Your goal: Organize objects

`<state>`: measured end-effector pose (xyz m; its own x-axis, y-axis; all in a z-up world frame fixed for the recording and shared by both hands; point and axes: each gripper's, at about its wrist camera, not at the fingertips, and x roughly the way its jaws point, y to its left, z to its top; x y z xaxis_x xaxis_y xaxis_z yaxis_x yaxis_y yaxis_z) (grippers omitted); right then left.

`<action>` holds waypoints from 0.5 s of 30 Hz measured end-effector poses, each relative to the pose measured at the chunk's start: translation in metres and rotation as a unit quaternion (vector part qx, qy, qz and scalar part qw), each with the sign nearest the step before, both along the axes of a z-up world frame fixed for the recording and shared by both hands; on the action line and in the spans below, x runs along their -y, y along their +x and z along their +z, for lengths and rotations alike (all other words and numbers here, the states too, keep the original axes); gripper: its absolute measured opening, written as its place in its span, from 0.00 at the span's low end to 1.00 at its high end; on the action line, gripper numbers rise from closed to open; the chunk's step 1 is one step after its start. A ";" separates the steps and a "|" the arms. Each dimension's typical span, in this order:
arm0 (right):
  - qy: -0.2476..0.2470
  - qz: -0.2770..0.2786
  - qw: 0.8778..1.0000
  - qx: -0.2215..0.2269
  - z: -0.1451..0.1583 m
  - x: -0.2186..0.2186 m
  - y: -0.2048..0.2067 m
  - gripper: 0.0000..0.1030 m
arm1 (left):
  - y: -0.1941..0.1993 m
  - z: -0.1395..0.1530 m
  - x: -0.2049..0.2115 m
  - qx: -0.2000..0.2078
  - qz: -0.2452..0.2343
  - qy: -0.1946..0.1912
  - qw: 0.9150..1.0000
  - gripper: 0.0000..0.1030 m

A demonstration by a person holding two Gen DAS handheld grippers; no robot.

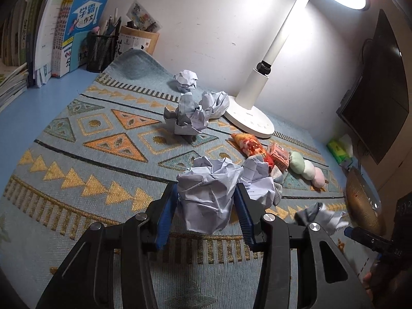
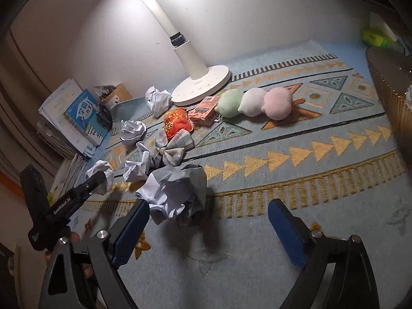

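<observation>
My left gripper point(image 1: 206, 190) is shut on a crumpled white paper ball point(image 1: 209, 193), held just above the patterned mat point(image 1: 77, 154). The right wrist view shows the same ball point(image 2: 103, 173) at the far left. My right gripper point(image 2: 208, 206) stands wide open. A bigger crumpled paper ball point(image 2: 175, 193) sits just ahead of its left finger, and no pad presses on it. That ball point(image 1: 322, 216) also shows at the lower right of the left wrist view. Several more paper balls point(image 1: 188, 118) lie near the lamp base point(image 1: 249, 121).
An orange snack packet point(image 2: 176, 122), a small orange box point(image 2: 204, 109), a plaid bow point(image 2: 172, 146) and a three-ball plush point(image 2: 253, 101) lie mid-mat. A wicker basket point(image 2: 388, 82) stands at the right edge. Books point(image 1: 74, 33) and pen holders point(image 1: 101, 51) line the back left.
</observation>
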<state>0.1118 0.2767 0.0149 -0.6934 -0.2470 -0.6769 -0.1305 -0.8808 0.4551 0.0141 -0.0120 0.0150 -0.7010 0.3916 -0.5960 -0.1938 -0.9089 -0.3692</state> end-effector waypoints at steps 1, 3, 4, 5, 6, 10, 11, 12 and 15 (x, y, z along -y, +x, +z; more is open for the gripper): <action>-0.012 0.005 1.000 0.003 -0.002 0.003 -0.004 0.90 | 0.001 0.000 -0.002 -0.002 -0.002 -0.005 1.000 0.41; -0.024 0.023 0.999 0.015 -0.007 0.013 -0.012 0.90 | 0.003 0.002 -0.006 -0.009 -0.005 -0.016 1.000 0.41; -0.021 0.031 0.999 0.016 -0.008 0.020 -0.014 0.90 | 0.004 0.003 -0.007 -0.012 -0.006 -0.021 1.000 0.41; -0.013 0.038 0.999 0.014 -0.008 0.026 -0.013 0.90 | 0.004 0.003 -0.009 -0.014 -0.008 -0.026 1.000 0.41; -0.003 0.042 0.999 0.010 -0.007 0.032 -0.012 0.90 | 0.004 0.003 -0.010 -0.016 -0.010 -0.030 0.999 0.41; 0.006 0.053 0.999 -0.002 -0.006 0.043 -0.011 0.90 | 0.004 0.003 -0.010 -0.017 -0.014 -0.028 0.999 0.41; 0.010 0.055 0.998 0.002 -0.006 0.044 -0.013 0.90 | 0.004 0.003 -0.009 -0.015 -0.014 -0.025 0.999 0.41; 0.013 0.057 0.998 0.007 -0.008 0.046 -0.015 0.90 | 0.003 0.002 -0.008 -0.014 -0.013 -0.023 1.000 0.42; 0.002 0.068 0.998 0.009 -0.014 0.050 -0.017 0.90 | 0.001 0.002 -0.006 -0.009 -0.014 -0.014 1.000 0.42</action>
<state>0.0950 0.2264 0.0007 -0.6415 -0.3349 -0.6902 -0.0176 -0.8931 0.4496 0.0151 -0.0059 0.0165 -0.7009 0.3948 -0.5940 -0.2266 -0.9129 -0.3394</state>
